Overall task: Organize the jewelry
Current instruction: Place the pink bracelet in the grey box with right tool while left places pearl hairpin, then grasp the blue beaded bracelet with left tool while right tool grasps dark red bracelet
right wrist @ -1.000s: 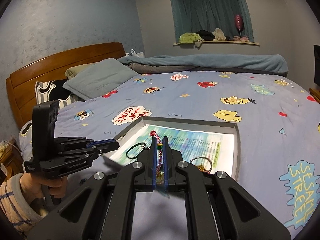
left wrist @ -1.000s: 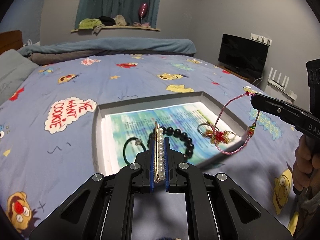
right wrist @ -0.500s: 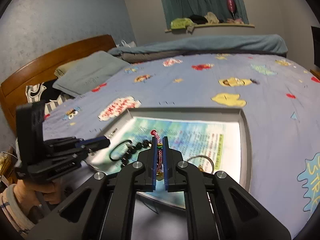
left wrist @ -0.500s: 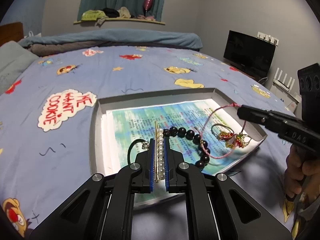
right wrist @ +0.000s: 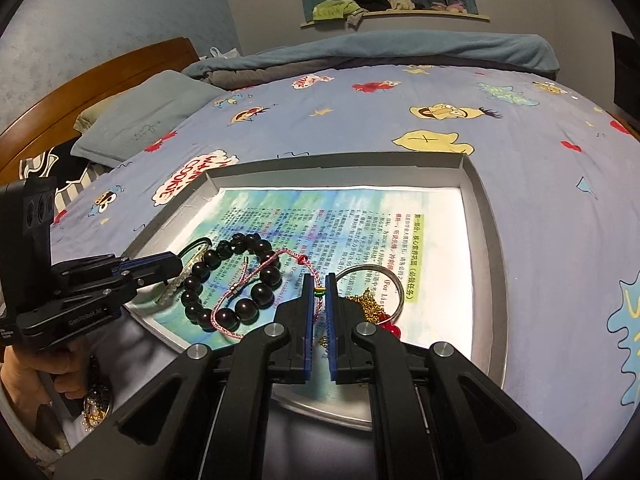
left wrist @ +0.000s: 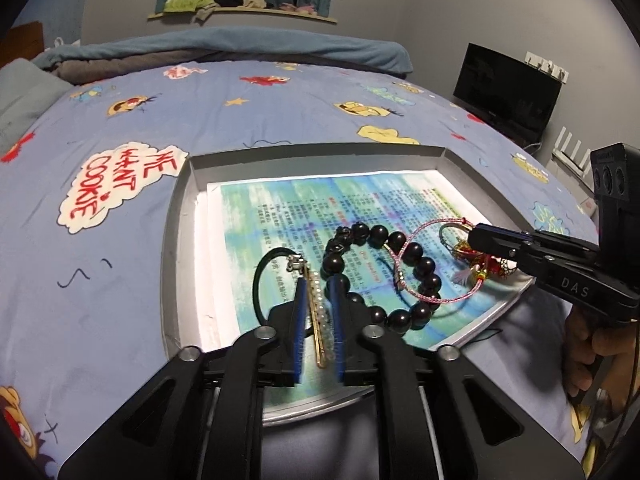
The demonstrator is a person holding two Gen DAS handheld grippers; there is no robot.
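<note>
Lowered pearl bracelet (left wrist: 320, 312) between left hand-held gripper (left wrist: 318, 312) pads.

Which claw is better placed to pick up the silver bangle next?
Right. The right claw has the bangle just beside its tips; the left claw is across the tray, at the pearls.

My matt plastic fingers (left wrist: 299, 316) flank pearls (left wrist: 320, 312); at one o'clock, glossy dark beads (left wrist: 424, 267) on printed paper (left wrist: 280, 216).

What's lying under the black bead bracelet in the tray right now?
The black bead bracelet rests on the printed paper sheet lining the grey tray. The pink cord bracelet drapes across its beads. The tray floor beneath the paper is covered.
</note>
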